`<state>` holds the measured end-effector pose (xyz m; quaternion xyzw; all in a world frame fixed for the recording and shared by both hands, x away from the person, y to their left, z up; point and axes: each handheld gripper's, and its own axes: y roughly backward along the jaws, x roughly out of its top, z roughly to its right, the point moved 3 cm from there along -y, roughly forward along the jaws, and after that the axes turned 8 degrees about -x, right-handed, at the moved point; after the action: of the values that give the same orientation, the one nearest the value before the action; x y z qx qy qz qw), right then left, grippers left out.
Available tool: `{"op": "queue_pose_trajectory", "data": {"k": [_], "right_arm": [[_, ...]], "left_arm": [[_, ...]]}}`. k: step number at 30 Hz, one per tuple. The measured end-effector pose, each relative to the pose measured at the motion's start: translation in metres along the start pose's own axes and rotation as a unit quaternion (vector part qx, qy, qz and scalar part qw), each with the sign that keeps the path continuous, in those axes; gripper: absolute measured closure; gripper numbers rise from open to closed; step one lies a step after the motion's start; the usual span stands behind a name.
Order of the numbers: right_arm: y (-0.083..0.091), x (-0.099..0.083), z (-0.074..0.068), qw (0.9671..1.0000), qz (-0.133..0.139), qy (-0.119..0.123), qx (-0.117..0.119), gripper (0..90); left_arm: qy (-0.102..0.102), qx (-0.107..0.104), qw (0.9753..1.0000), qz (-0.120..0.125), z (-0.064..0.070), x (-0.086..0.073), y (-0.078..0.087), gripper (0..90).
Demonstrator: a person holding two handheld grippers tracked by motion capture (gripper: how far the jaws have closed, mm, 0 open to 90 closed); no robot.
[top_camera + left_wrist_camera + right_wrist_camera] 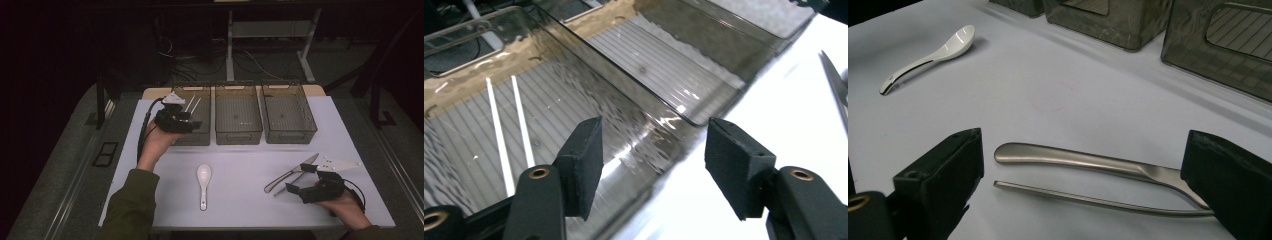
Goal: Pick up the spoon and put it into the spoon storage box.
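Chopsticks (192, 104) binned far left; both my grippers (176, 120) (300, 181) gape empty, knife (292, 173) and spoon (203, 184) remain

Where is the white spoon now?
In the high view the white spoon lies on the table in front of the bins, between the two grippers, left of the metal knife.

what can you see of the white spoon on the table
The white spoon is a glossy soup spoon that looks ceramic, with a deep oval bowl and a short handle. It lies flat on the white table, bowl up and pointing toward the bins, handle toward the person. Nothing touches it; it sits apart, between the two hands, left of the metal knife.
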<state>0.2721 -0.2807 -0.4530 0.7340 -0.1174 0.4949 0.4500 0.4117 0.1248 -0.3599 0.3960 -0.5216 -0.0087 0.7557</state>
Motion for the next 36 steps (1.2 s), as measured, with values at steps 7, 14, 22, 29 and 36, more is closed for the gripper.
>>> {"op": "queue_pose_trajectory", "data": {"k": [7, 14, 22, 29, 36], "right_arm": [[0.0, 0.0, 0.0, 1.0, 0.0, 0.0, 0.001, 3.6], [0.0, 0.0, 0.001, 1.0, 0.0, -0.003, 0.001, 3.7], [0.0, 0.0, 0.001, 1.0, 0.0, -0.003, 0.001, 3.6], [0.001, 0.0, 0.001, 1.0, -0.001, -0.003, 0.0, 3.6], [0.002, -0.001, 0.001, 1.0, 0.001, -0.002, -0.001, 3.7]], "left_arm": [[-0.015, -0.019, 0.9996, 0.013, 0.024, -0.015, 0.002, 34.1], [-0.02, -0.04, 0.9986, 0.028, 0.046, -0.033, 0.0, 30.1], [-0.016, -0.05, 0.9981, 0.032, 0.06, -0.059, -0.003, 29.8], [-0.024, -0.059, 0.9977, 0.023, 0.071, -0.079, -0.007, 30.3], [-0.031, -0.067, 0.9972, 0.01, 0.083, -0.095, -0.007, 33.4]]}}
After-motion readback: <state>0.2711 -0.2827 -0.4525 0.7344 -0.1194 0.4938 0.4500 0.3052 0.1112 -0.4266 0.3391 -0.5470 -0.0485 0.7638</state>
